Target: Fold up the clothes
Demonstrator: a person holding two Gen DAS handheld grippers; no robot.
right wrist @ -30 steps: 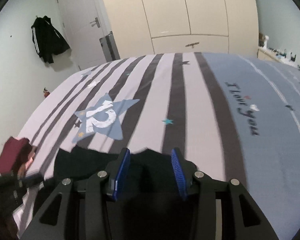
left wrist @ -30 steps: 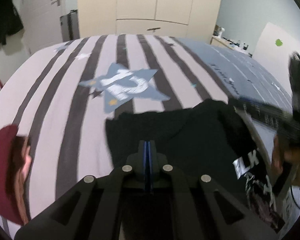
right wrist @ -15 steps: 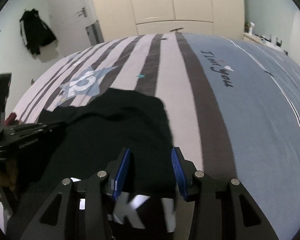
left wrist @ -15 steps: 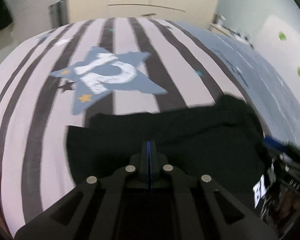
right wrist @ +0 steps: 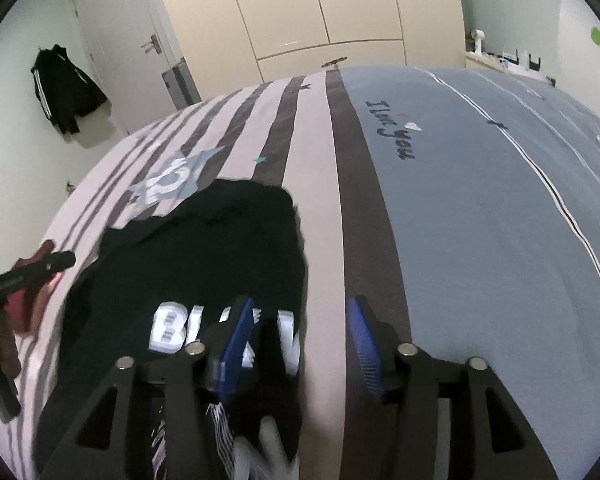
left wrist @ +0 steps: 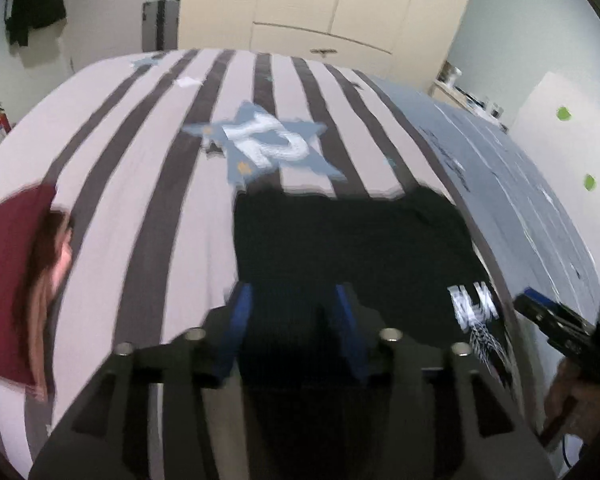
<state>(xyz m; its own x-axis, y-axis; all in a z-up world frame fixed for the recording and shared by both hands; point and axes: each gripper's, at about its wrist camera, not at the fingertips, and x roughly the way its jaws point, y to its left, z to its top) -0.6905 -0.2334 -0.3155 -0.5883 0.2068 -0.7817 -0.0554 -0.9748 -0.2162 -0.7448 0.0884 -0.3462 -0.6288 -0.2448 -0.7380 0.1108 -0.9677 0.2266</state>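
A black T-shirt (left wrist: 352, 240) with white lettering lies folded on the striped bedspread (left wrist: 140, 184); it also shows in the right wrist view (right wrist: 204, 256). My left gripper (left wrist: 292, 320) is open above the shirt's near left edge, holding nothing. My right gripper (right wrist: 300, 336) is open over the shirt's right edge by the white letters (right wrist: 168, 328), holding nothing. The right gripper also shows at the right edge of the left wrist view (left wrist: 556, 320). The left gripper shows at the left edge of the right wrist view (right wrist: 28, 272).
A dark red garment (left wrist: 12, 280) lies at the bed's left edge. The bed's right half is blue (right wrist: 500, 220). Cream wardrobes (right wrist: 320, 12), a door (right wrist: 116, 40) and a hanging black jacket (right wrist: 64, 88) stand behind the bed.
My left gripper has opened and let go of the shirt, then pulled back. The shirt now lies folded on the bed. My right gripper has shifted right toward the shirt's edge.
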